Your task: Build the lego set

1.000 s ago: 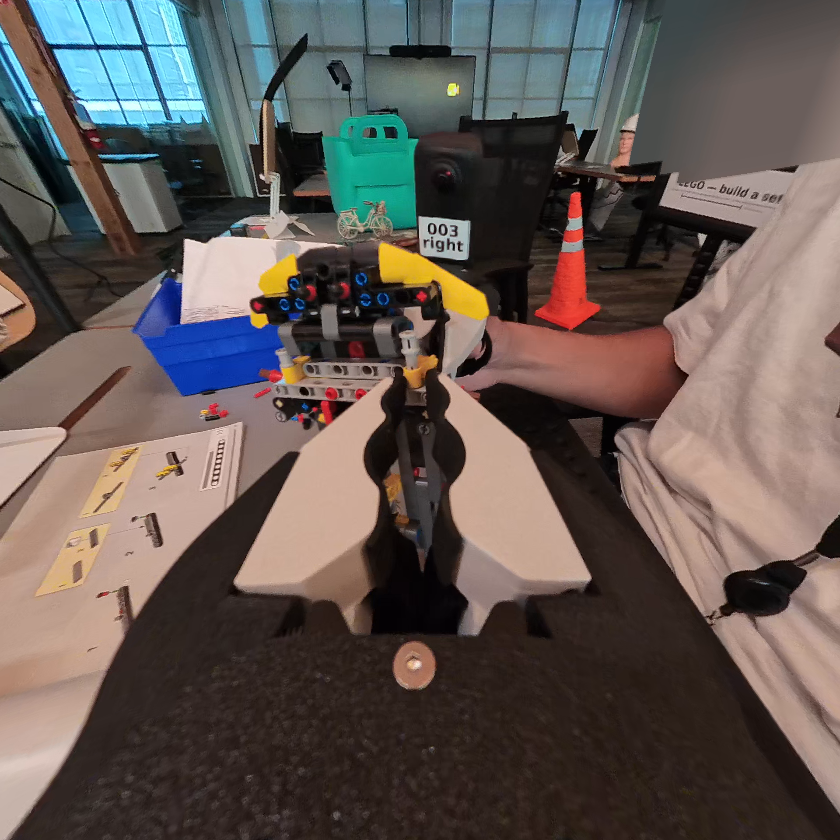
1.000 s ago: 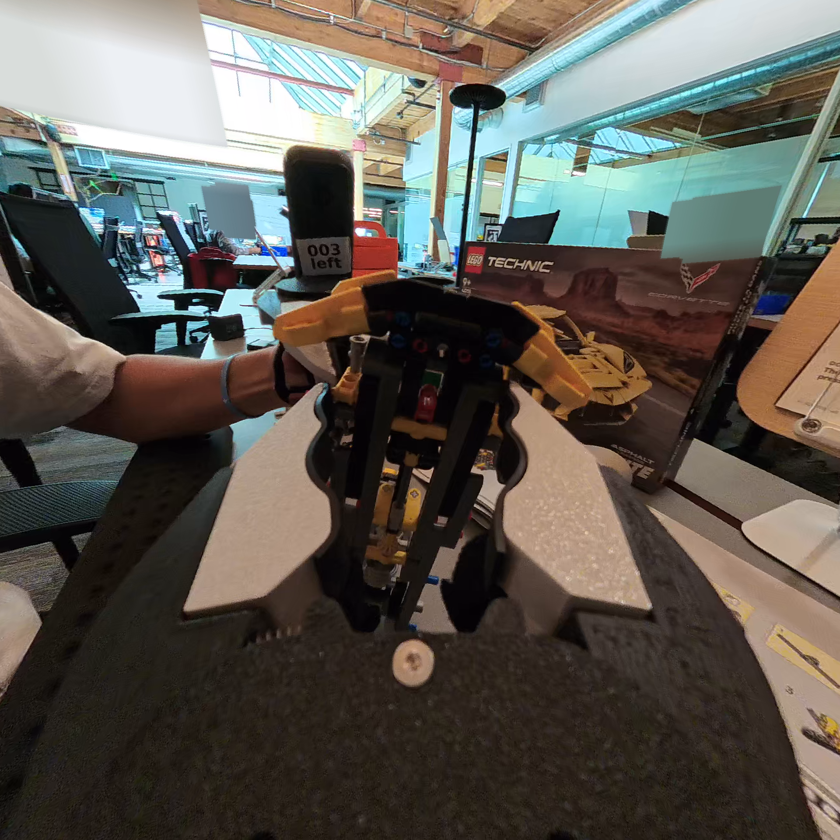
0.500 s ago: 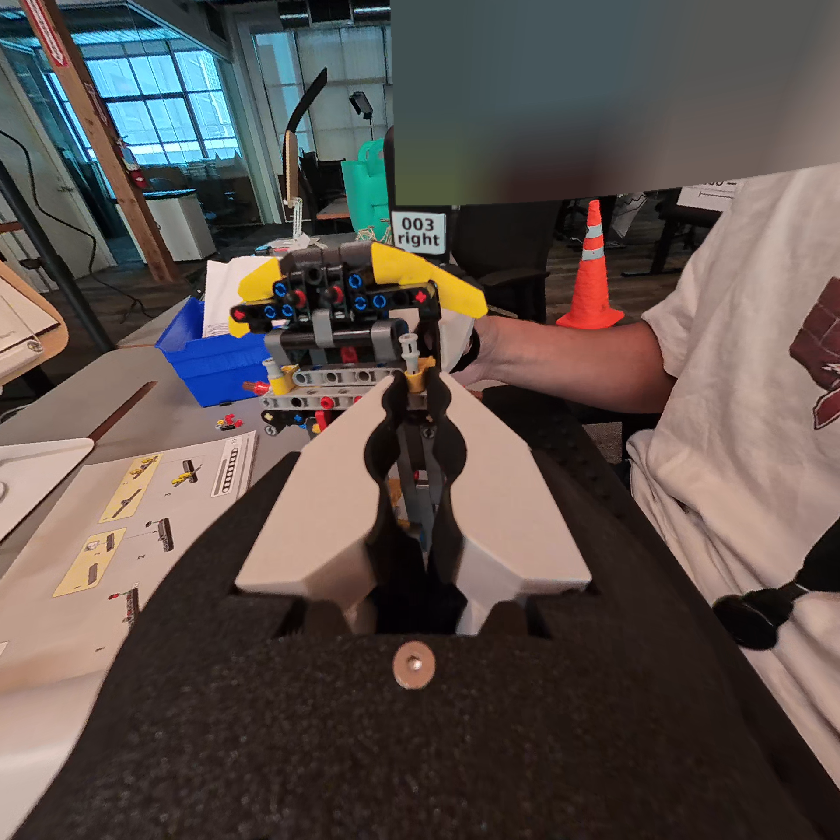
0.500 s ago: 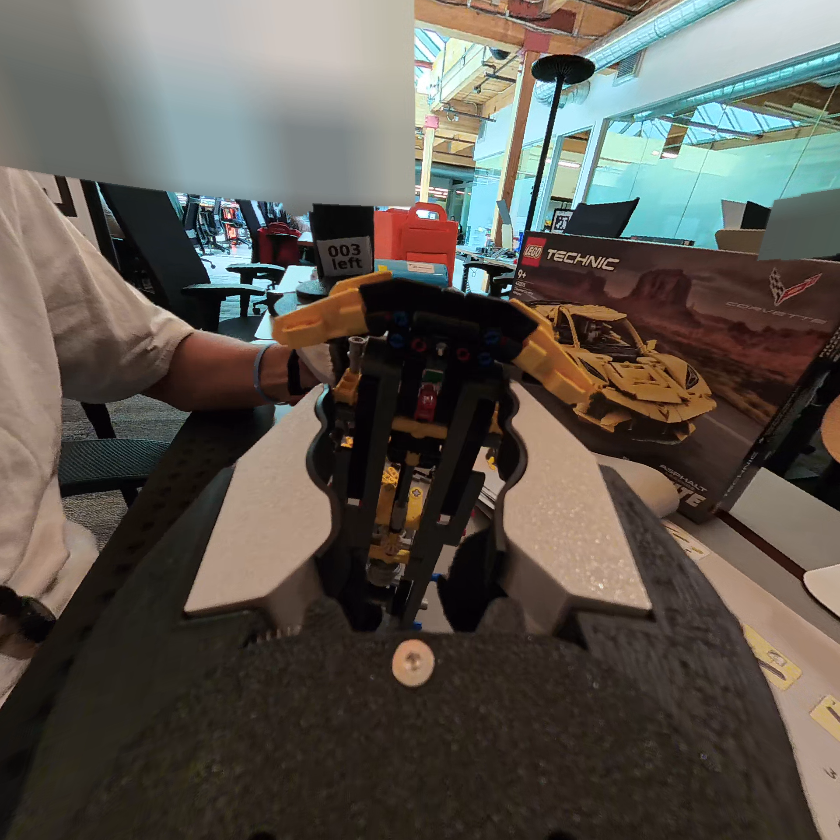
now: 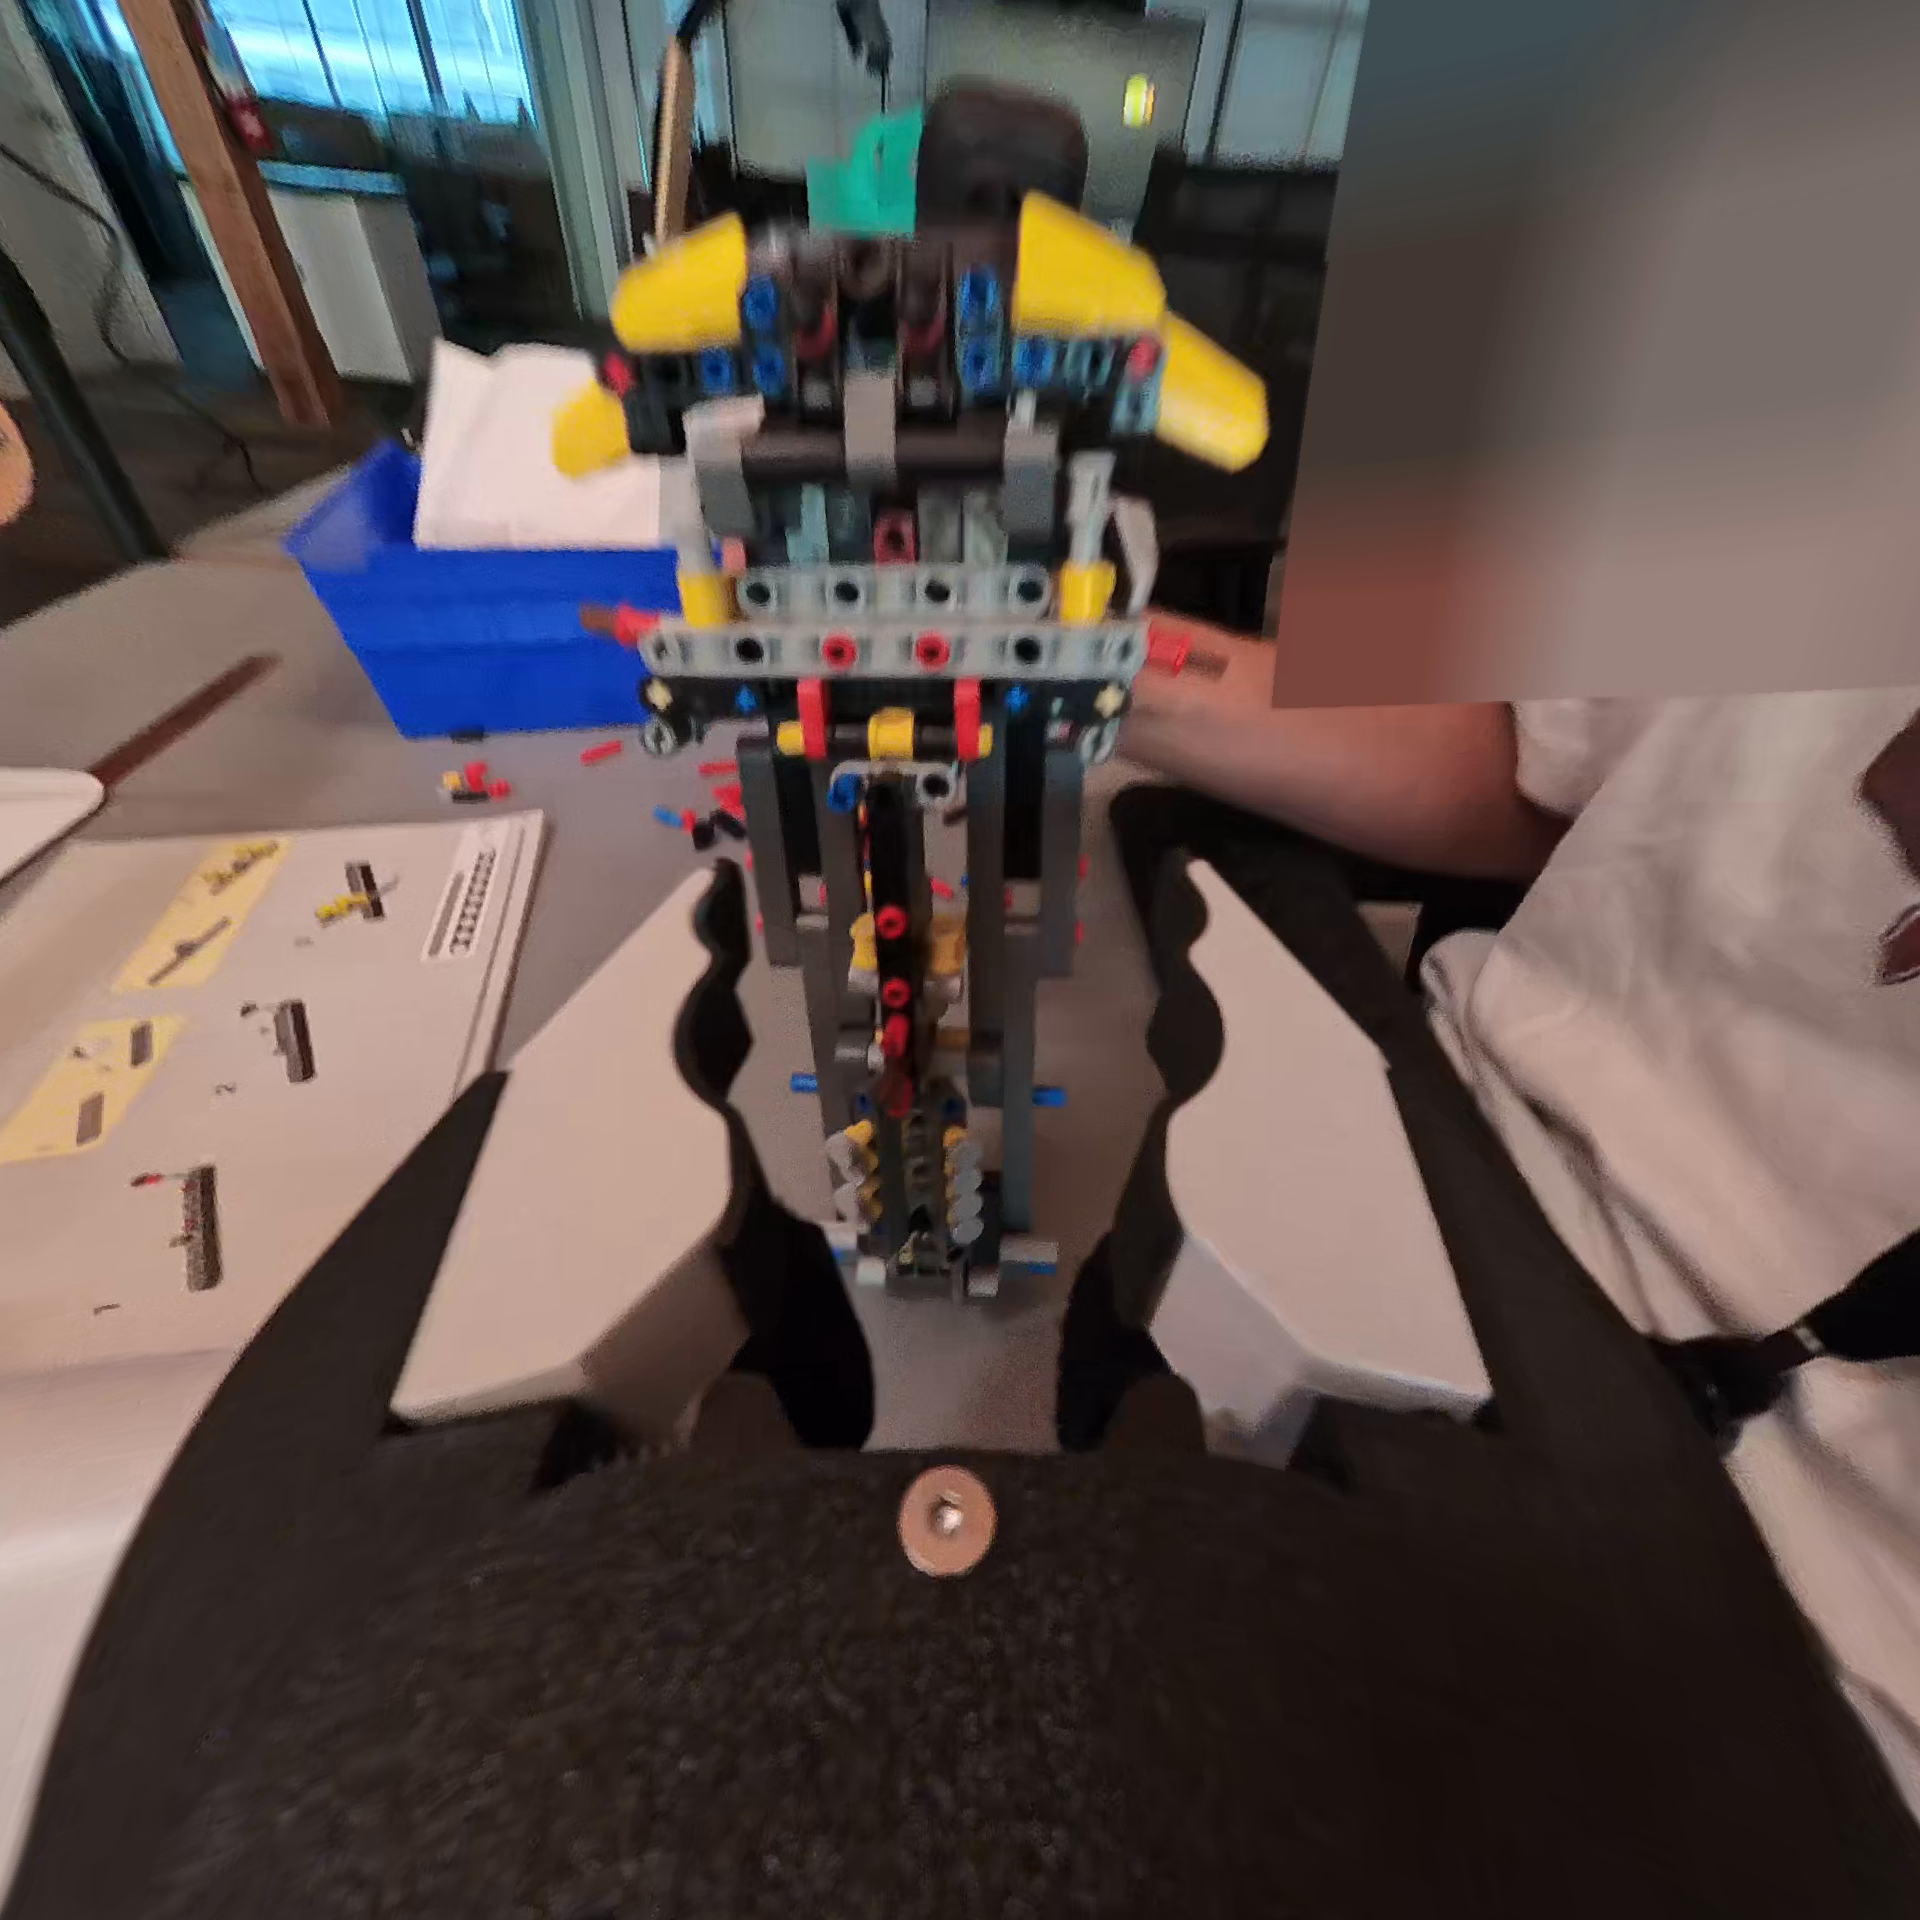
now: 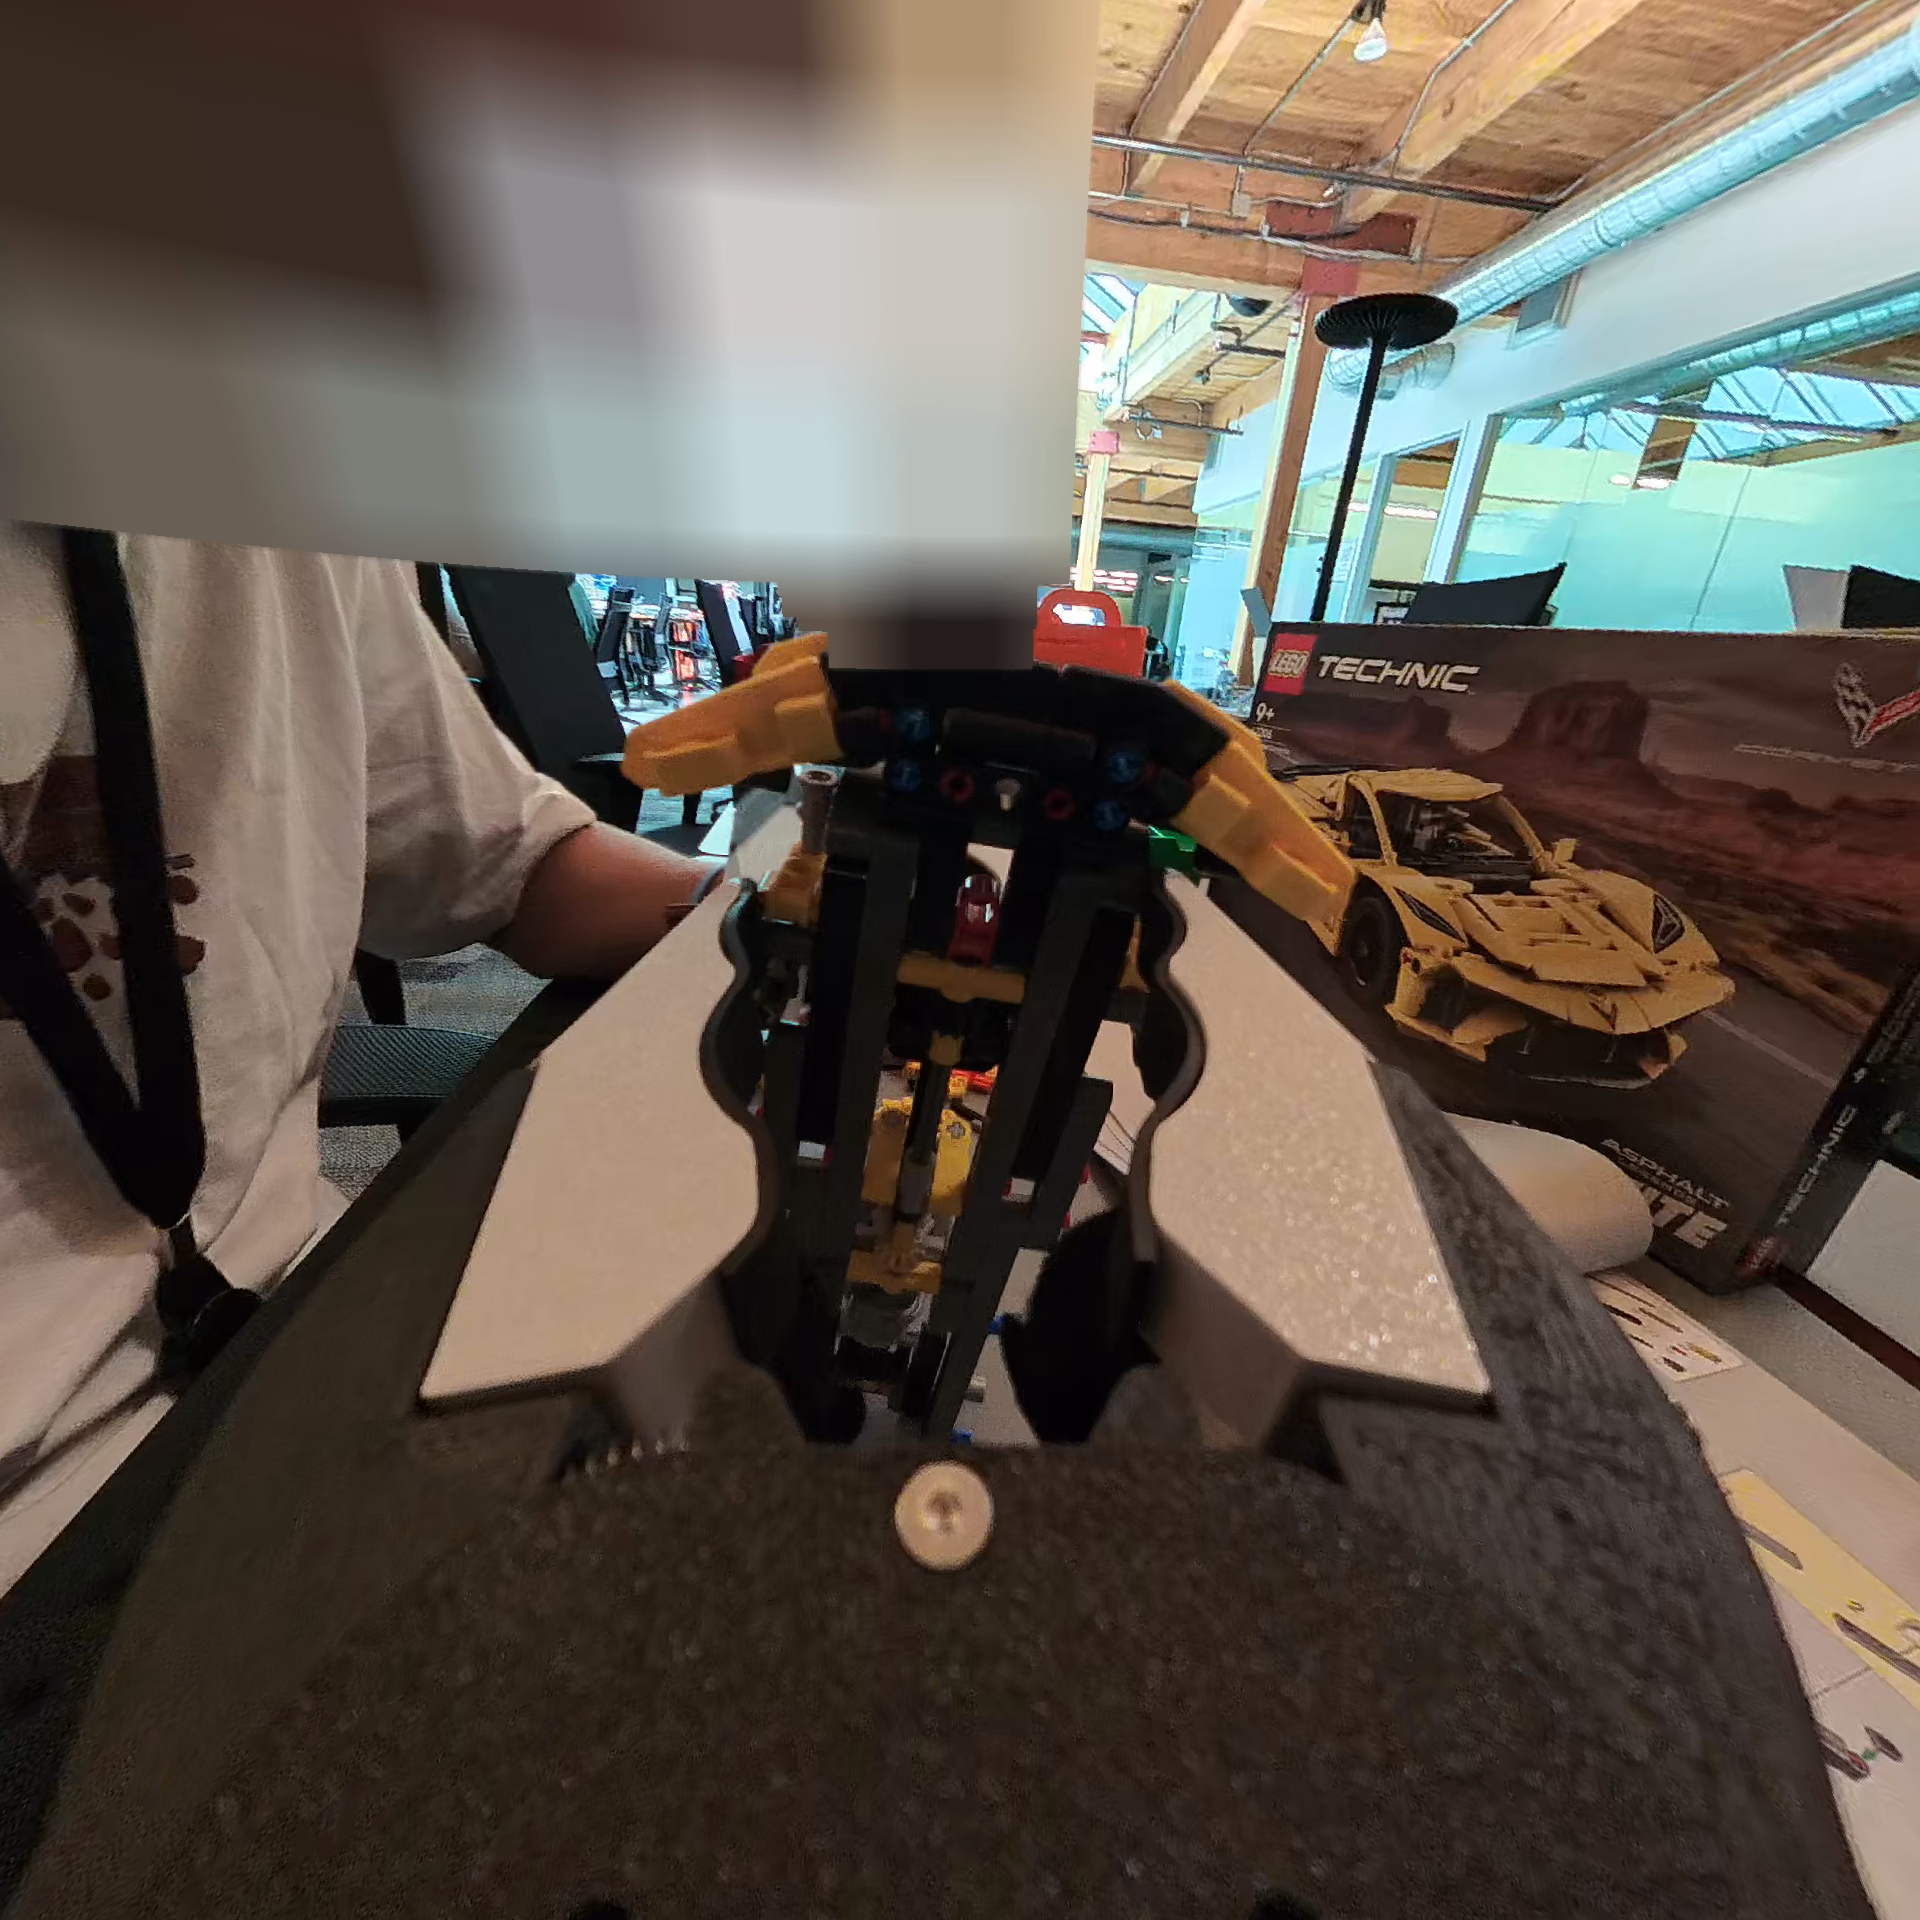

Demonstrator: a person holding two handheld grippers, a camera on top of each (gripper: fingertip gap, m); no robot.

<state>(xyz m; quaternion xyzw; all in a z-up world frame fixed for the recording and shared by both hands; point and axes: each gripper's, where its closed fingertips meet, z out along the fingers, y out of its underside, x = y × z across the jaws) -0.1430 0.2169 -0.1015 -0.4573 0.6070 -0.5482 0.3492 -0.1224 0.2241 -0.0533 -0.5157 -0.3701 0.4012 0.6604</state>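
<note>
Black foam-textured gripper body [image 6: 935,1714], pale grey jaws, silver screw [image 6: 942,1514], white short-sleeved shirt [image 6: 312,790].

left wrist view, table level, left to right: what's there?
Instruction booklet → blue bin → loose small parts → lego build, standing between the open left claw's fingers → person's white shirt.
</note>
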